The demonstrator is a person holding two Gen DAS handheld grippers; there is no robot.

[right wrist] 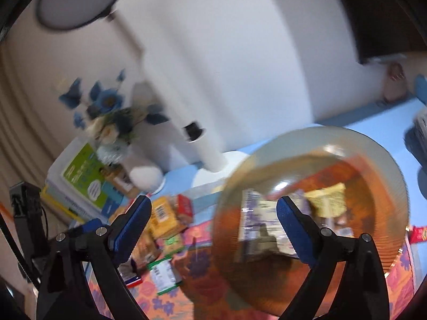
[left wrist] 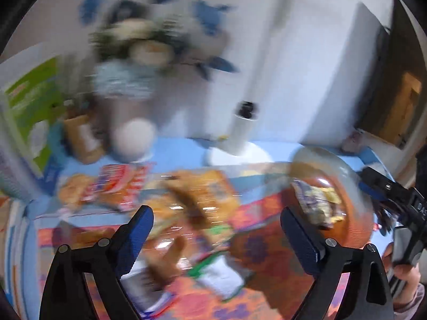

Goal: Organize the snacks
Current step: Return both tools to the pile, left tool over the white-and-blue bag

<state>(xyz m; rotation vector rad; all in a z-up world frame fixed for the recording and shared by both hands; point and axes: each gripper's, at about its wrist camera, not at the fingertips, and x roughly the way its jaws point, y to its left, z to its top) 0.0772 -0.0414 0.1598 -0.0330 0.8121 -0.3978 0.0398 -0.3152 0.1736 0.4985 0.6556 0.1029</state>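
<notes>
The picture is blurred in the left wrist view. There my left gripper (left wrist: 216,213) stands open above loose snack packets: an orange packet (left wrist: 202,192), a red packet (left wrist: 120,184) and a green-and-white packet (left wrist: 213,264). Nothing is between its pads. An amber ribbed glass bowl (left wrist: 320,157) at the right holds a few packets (left wrist: 315,197). In the right wrist view my right gripper (right wrist: 214,202) is open and empty just in front of the same bowl (right wrist: 307,144), whose purple-white packet (right wrist: 250,213) shows through. A yellow packet (right wrist: 162,213) and a green-and-white packet (right wrist: 162,272) lie to the left.
A white lamp base (left wrist: 237,154) and pole stand at the back of the blue table, beside a white vase (left wrist: 133,138) with flowers. A stack of books with a green cover (left wrist: 32,101) lies at the far left. An orange floral cloth (left wrist: 267,253) covers the near part. A hand (left wrist: 405,266) holds the right gripper.
</notes>
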